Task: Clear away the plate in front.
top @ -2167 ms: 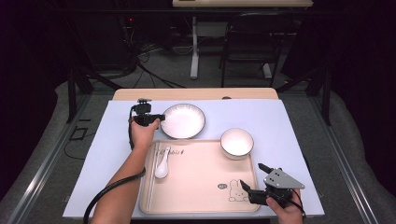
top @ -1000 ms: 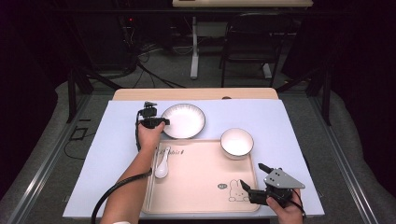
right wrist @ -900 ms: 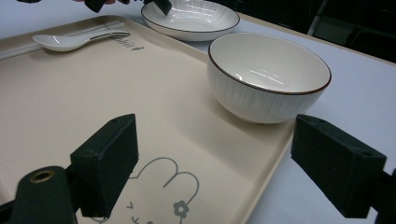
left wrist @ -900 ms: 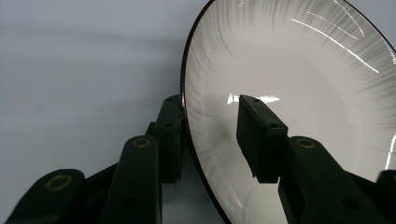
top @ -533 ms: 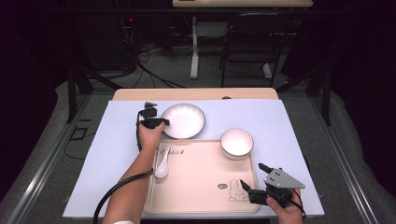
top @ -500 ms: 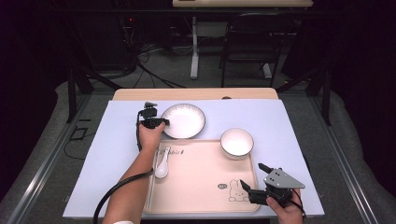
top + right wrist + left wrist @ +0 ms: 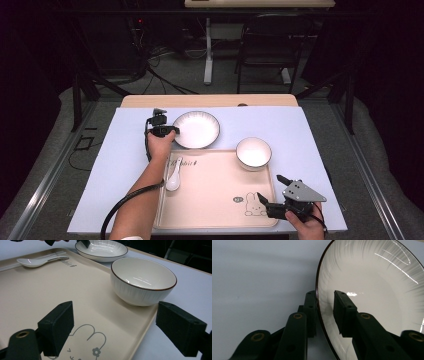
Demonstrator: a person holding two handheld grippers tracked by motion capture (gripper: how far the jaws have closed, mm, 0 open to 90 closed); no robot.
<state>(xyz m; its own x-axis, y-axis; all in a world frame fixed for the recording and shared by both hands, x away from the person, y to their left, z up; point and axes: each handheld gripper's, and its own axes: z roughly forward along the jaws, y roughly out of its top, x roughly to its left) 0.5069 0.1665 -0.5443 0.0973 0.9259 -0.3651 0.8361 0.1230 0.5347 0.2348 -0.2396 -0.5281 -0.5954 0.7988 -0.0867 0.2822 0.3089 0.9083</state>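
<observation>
High view first, left to right: the left gripper [image 7: 174,131] sits left of centre in the frame, held by the person's left hand [image 7: 160,146] whose forearm comes up from the bottom edge, and its jaws straddle the left rim of the white plate [image 7: 196,129] that lies on the pale blue table cover [image 7: 115,165]. Below the plate, a beige tray [image 7: 215,185] fills the lower middle of the frame, with a white spoon [image 7: 173,177] lying at its left edge and a rabbit drawing near its lower right corner. A white bowl [image 7: 254,152] stands on the tray's upper right corner. At the lower right, the right gripper [image 7: 271,191] is held over the tray's right edge, pointing toward the upper left. Left gripper view shows the plate's dark-edged rim [image 7: 320,302] running between the two black jaws — one jaw outside and just beside the rim on the left, the other inside over the white well. The jaws have just been closing, with the rim between them, yet a gap remains on the inner side, so the pads are not pressing on the plate. Right gripper view has the jaws standing wide apart with nothing between them, low over the tray [image 7: 45,290]; the bowl [image 7: 143,283] stands right of centre, the spoon [image 7: 37,262] lies at the upper left, and the plate [image 7: 102,249] sits along the top edge.
</observation>
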